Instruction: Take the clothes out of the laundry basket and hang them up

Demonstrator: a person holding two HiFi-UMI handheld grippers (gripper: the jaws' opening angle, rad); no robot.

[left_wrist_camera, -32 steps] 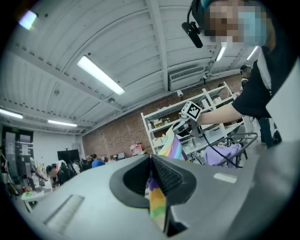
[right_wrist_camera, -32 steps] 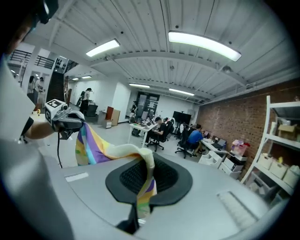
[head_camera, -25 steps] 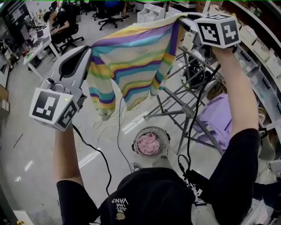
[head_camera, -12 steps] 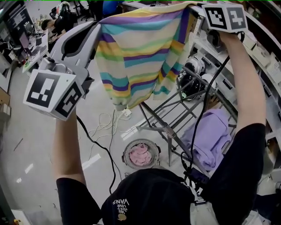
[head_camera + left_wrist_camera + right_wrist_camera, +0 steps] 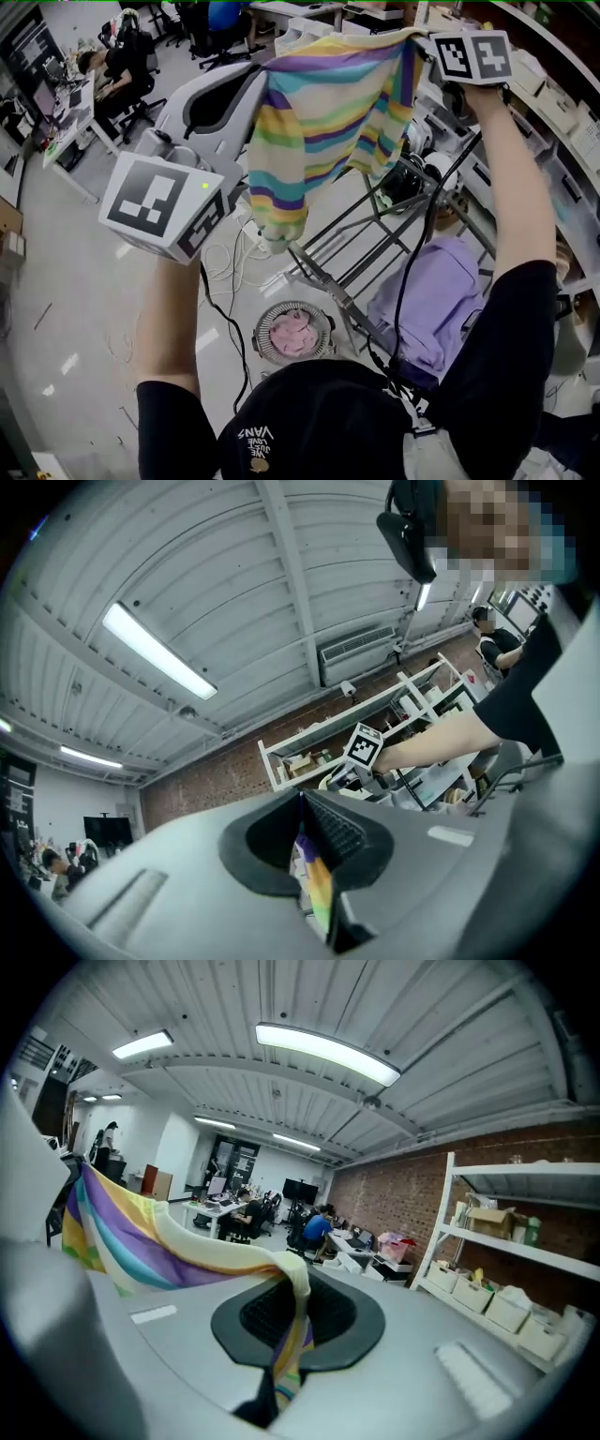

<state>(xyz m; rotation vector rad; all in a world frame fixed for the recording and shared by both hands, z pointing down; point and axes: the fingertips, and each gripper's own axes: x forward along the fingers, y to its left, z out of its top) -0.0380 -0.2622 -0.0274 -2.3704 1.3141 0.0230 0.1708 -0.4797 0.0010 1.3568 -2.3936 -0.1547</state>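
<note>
A garment (image 5: 323, 122) striped in yellow, purple, teal and green hangs stretched between both raised grippers, over a grey folding drying rack (image 5: 349, 267). My left gripper (image 5: 265, 84) is shut on its left top edge; a fold of the striped cloth (image 5: 319, 892) shows between the jaws of the left gripper (image 5: 309, 855). At the garment's right top corner my right gripper (image 5: 419, 40) is shut, and striped cloth (image 5: 169, 1241) trails out of the right gripper (image 5: 286, 1335). Below, on the floor, a round laundry basket (image 5: 264, 330) holds pink clothes (image 5: 292, 333).
A lilac garment (image 5: 427, 300) hangs on the rack's right side. Cables (image 5: 225, 272) lie on the floor by the basket. Shelves with boxes (image 5: 562, 141) run along the right. Desks with seated people (image 5: 103, 80) stand at the far left.
Both grippers have carried the striped garment to the right in the head view, over the rack. The left gripper has come closer to the right one, so the cloth hangs narrower.
</note>
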